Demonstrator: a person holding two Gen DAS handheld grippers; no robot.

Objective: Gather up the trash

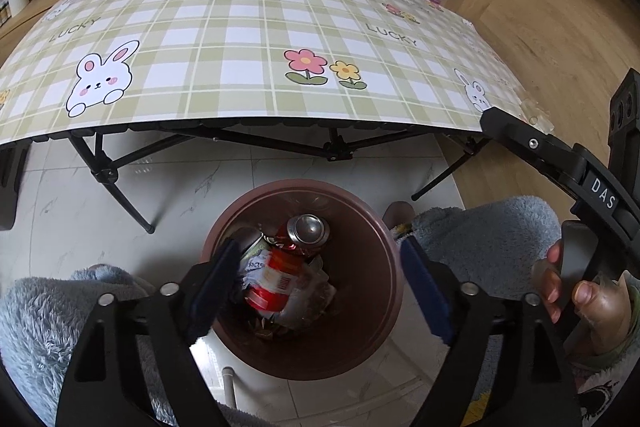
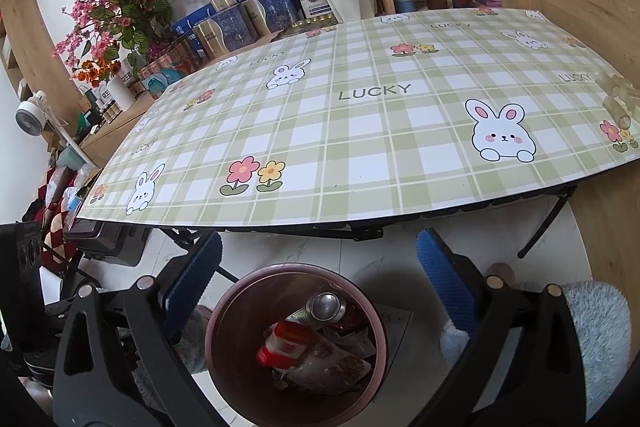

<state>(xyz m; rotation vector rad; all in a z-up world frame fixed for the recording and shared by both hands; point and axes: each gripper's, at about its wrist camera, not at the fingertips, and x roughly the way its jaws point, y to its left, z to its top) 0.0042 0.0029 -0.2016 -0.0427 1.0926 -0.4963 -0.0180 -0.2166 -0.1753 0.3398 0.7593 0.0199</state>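
The left gripper (image 1: pixel 316 287) hangs with its padded fingers spread wide, holding nothing, directly above a brown bin (image 1: pixel 384 311) on the pale floor. Below and between those fingers lies the trash: a crushed red can (image 1: pixel 306 231) (silver base up), a red-and-white wrapper (image 1: pixel 276 277) and crumpled clear plastic (image 1: pixel 308 301). The right gripper (image 2: pixel 320 267) is likewise parted and empty, the same bin (image 2: pixel 220 307) below it. Ahead of both tools stands the folding table under its checked bunny cloth (image 2: pixel 360 131).
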